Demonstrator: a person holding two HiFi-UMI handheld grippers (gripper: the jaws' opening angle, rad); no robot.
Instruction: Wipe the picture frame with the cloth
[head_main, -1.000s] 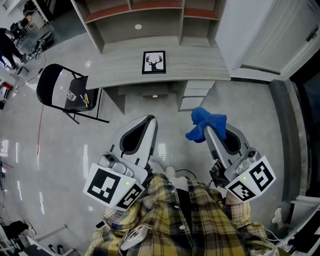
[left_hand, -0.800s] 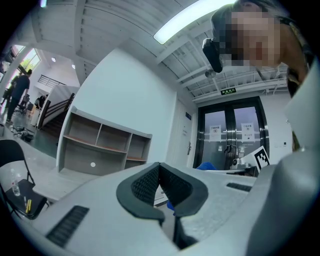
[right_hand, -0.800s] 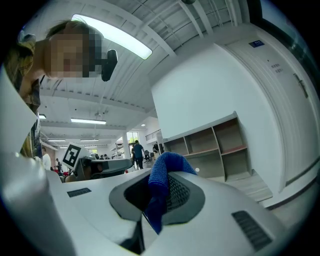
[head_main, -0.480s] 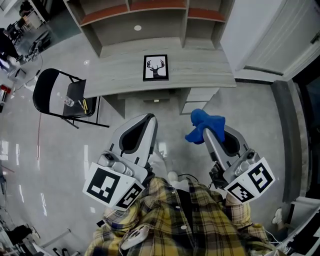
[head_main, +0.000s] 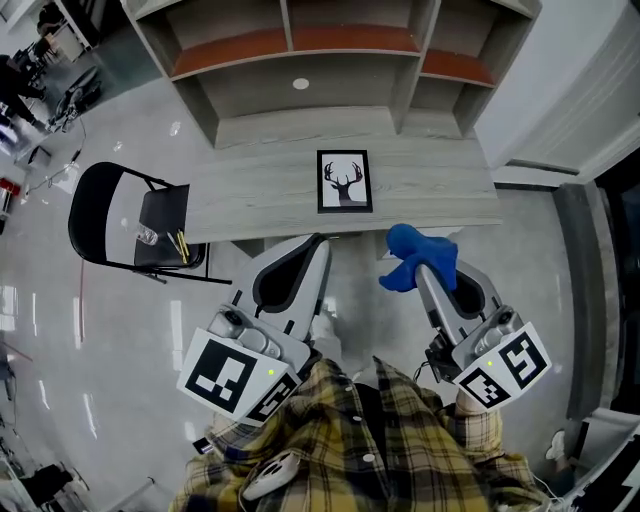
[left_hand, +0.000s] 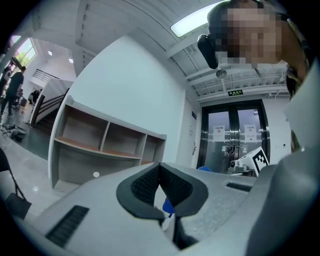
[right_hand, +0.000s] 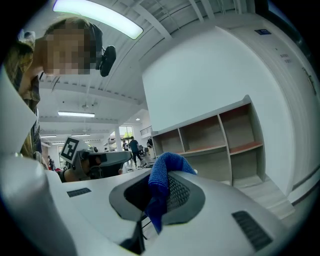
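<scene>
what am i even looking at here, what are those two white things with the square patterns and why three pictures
No robot here: a person holds one pair of tongs in each hand. The head view comes from a camera on the person's head, looking down; the two gripper views come from cameras riding on the tongs. The left tongs are shut and empty. The right tongs are shut on a blue cloth. Ahead stands a desk with a picture frame lying on it, not yet touched.

Picture frame (head_main: 345, 181) flat on desk (head_main: 260, 190)
</scene>
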